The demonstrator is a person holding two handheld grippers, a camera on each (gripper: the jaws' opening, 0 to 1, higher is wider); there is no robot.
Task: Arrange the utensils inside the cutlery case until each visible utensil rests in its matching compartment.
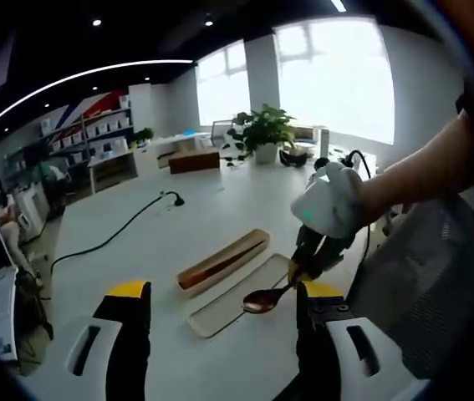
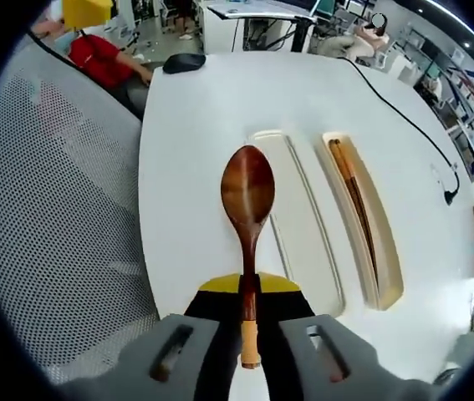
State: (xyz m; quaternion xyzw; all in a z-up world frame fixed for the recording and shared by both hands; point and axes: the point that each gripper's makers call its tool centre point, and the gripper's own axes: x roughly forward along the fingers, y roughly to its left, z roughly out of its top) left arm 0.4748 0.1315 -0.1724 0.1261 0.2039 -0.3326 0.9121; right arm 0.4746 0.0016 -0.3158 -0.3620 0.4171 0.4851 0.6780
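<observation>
The right gripper (image 2: 248, 313) pinches a wooden spoon (image 2: 247, 217) by its handle above the white worktop (image 2: 211, 109), beside the cutlery case (image 2: 362, 225); the left gripper (image 1: 220, 309) fingers stand spread.

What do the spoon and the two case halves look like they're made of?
The spoon looks like dark, glossy lacquered wood with a paler handle end; its bowl shines. The deeper case half holding chopsticks seems light wood or bamboo, matte. The flat lid is pale, possibly plastic; hard to tell.
</observation>
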